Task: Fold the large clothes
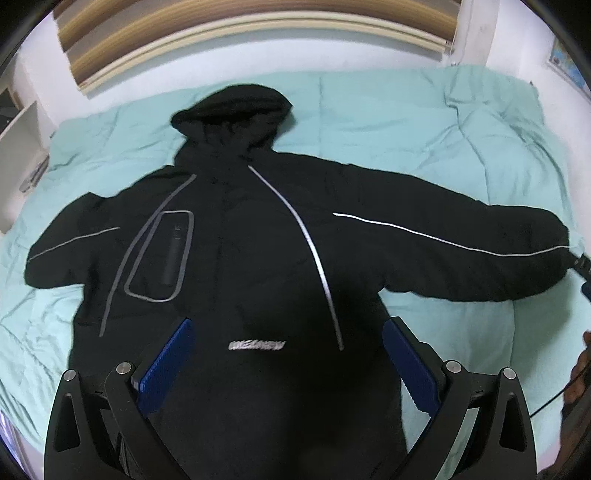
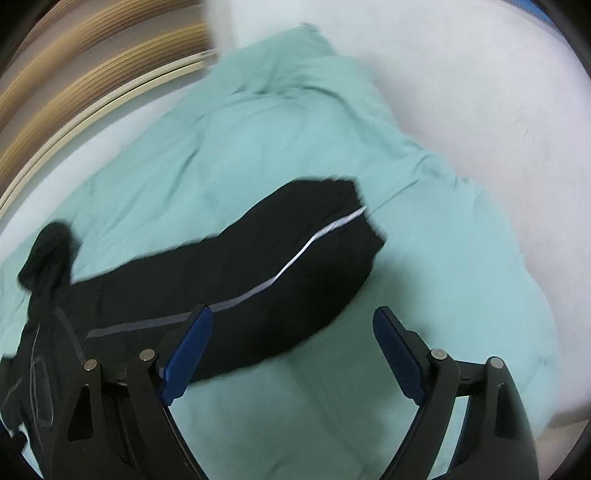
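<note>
well, nearest to me the left gripper (image 1: 286, 354) hangs over the lower front of the jacket (image 1: 258, 258), its blue pads spread wide on either side of the chest logo (image 1: 256, 345), nothing between them. the right gripper (image 2: 291, 347) is likewise spread open, tilted down over the duvet (image 2: 258, 147) just below the right sleeve (image 2: 280, 266); its pads press on nothing, though the inner one sits in front of the sleeve's lower edge. that view is smeared, so i can't say whether a pad brushes the cloth.

further out, the black jacket lies face up and flat on the mint duvet, front closed, grey piping running down the chest. both sleeves are stretched straight out to the sides, the left sleeve (image 1: 66, 258) short of the bed's edge, the right one reaching nearly to the far side with its cuff (image 2: 351, 199) lying loose. the hood (image 1: 236, 110) points toward the headboard (image 1: 240, 33).

as i judge it, the spreading-out is done and no fold has been made: sleeves aren't brought in, body isn't doubled, hood isn't tucked. everything of the folding proper is left, and the right sleeve looks the likely first piece.
</note>
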Motion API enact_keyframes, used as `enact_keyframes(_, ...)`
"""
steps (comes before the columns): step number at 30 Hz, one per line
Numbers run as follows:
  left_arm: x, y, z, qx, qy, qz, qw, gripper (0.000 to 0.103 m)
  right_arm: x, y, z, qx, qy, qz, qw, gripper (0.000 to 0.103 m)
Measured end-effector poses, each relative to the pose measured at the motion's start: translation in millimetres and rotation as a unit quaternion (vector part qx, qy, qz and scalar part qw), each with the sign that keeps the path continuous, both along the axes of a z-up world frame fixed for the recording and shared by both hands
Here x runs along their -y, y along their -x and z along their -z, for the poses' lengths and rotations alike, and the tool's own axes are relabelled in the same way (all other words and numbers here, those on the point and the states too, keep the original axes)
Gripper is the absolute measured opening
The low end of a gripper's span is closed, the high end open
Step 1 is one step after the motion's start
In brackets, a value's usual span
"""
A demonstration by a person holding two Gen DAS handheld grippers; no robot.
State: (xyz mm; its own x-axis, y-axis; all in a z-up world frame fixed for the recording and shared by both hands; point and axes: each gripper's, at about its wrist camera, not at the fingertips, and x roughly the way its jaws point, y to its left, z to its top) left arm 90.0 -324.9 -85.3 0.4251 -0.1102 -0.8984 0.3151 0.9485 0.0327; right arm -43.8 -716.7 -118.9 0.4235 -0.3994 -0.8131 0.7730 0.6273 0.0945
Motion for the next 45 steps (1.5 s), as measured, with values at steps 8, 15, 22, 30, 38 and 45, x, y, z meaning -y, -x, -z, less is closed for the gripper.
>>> enact_keyframes(8, 65, -30, 43, -0.009, -0.024, 0.031, 0.9992, 0.102, 82, -27, 34, -0.019, 0.004, 0.033, 0.999, 0.090)
enact_keyframes(15, 110, -67, 75, 0.001, -0.042, 0.067, 0.9969, 0.102, 90, -51, 58, -0.063, 0.021, 0.014, 0.998, 0.064)
enact_keyframes(22, 132, -110, 106, 0.008, -0.025, 0.082, 0.9963, 0.101, 46, -50, 14, -0.016, 0.062, -0.051, 0.997, 0.038)
enact_keyframes(30, 140, -153, 187, -0.094, -0.027, 0.082, 0.9918, 0.101, 80, -50, 61, -0.088, 0.031, 0.010, 0.996, 0.038)
enact_keyframes(38, 117, -148, 155, -0.078, 0.017, 0.094, 0.9924, 0.101, 61, -67, 36, -0.080, 0.032, -0.009, 0.996, 0.038)
enact_keyframes(45, 45, -147, 105, -0.046, 0.066, 0.065, 0.9946, 0.101, -26, -109, 4, -0.026, 0.008, -0.107, 0.994, 0.036)
